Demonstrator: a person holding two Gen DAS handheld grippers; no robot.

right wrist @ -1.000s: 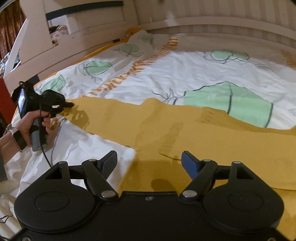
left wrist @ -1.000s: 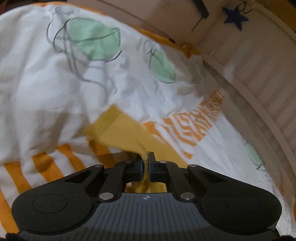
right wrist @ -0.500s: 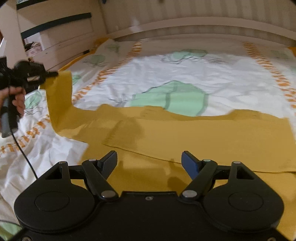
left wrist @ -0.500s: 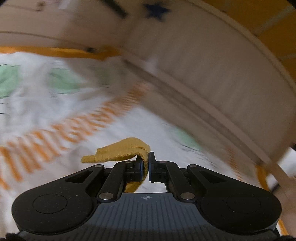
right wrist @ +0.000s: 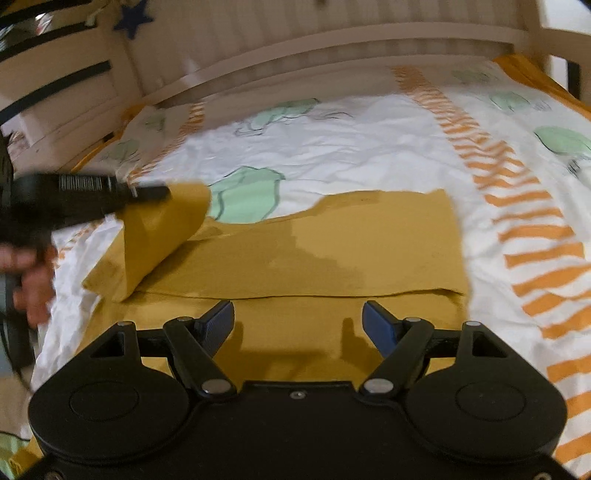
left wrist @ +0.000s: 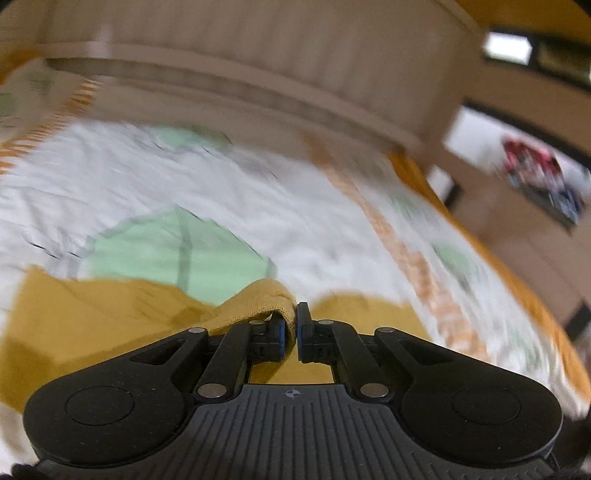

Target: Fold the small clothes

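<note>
- The mustard-yellow garment (right wrist: 332,251) lies spread on the bedcover (right wrist: 351,147), one layer already doubled over, its fold edge running across just ahead of your right tongs.
- Your left tongs (left wrist: 296,325) are clamped on the garment's hemmed end (left wrist: 266,299), which hangs lifted above the rest of the cloth on the left.
- Your right tongs (right wrist: 298,323) stand wide apart over the garment's near part, gripping nothing.
- Your hand (right wrist: 33,273) on the left handle is blurred.
- A pale slatted bed frame (right wrist: 332,33) rings the far side.
</note>
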